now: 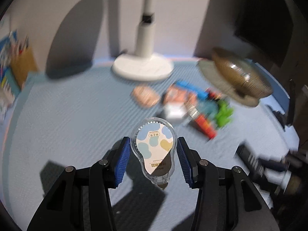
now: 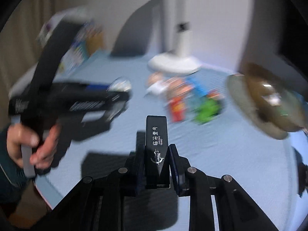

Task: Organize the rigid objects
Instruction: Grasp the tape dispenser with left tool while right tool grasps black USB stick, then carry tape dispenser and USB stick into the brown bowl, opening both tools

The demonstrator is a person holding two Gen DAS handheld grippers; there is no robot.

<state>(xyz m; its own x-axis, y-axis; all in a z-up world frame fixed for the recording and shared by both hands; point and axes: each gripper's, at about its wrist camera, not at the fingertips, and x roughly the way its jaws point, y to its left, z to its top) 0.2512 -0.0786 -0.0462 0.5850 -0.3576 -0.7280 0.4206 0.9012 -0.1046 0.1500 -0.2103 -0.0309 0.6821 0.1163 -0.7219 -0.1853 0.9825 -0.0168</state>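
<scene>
Your left gripper (image 1: 153, 158) clasps the correction tape (image 1: 154, 150), tip pointing back at you; your right gripper (image 2: 156, 168) is clenched on the black case (image 2: 156, 148), long axis pointing forward.

- Clear correction tape dispenser (image 1: 153, 150) with a pastel-blotched label, raised above the blue desk mat (image 1: 67, 115).
- Black rectangular lighter (image 2: 156, 150), white lettering, standing upright.
- Blurred colourful pile (image 1: 192, 104) near the mat's far edge.

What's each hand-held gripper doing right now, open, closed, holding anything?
Left hand-held gripper: closed on a clear correction tape dispenser.
Right hand-held gripper: closed on a black lighter with white lettering.
</scene>
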